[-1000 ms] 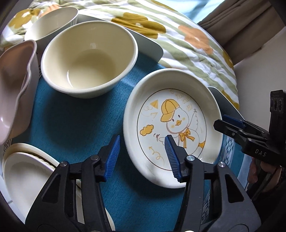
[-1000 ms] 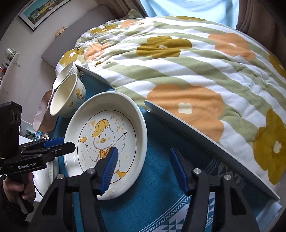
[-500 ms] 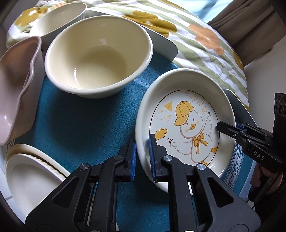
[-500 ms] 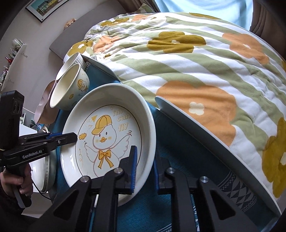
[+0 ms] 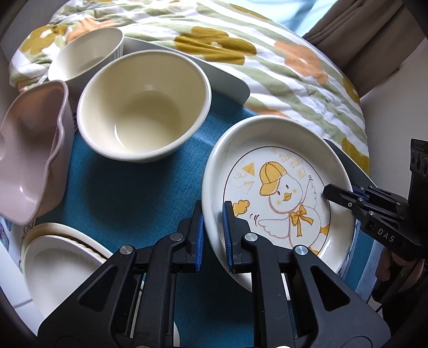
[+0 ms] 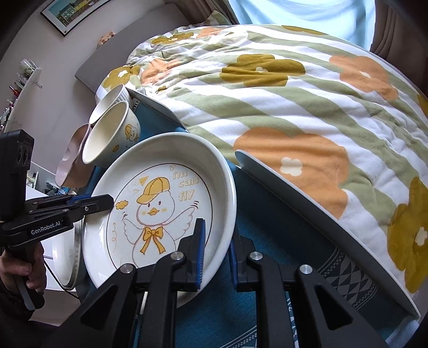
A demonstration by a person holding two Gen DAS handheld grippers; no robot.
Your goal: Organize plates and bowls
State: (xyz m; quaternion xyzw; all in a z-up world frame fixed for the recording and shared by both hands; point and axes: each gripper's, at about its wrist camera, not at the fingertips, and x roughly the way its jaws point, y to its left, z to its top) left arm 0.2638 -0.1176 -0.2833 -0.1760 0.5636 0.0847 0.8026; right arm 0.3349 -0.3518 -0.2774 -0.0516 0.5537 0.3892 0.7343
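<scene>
Duck plate (image 5: 278, 187): glazed ceramic, stiff, likely heavy, slippery, breakable; lay on the blue mat (image 5: 128, 192), right of the cream bowl (image 5: 144, 107). Left gripper (image 5: 212, 235) and right gripper (image 6: 216, 254) jaws were clamped on opposite rims, the sensible hold.

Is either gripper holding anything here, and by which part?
Both hold the duck plate by its rim: left gripper and right gripper on opposite edges.

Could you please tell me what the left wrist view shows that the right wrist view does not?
Only the left wrist view shows the inside of the cream bowl and the stacked white dishes at lower left. Only the right wrist view shows the duck print on that bowl's outer wall, a framed picture and a wall shelf. Both show the duck plate, gripped at opposite rims by the left gripper and the right gripper, and the flowered blanket.
</scene>
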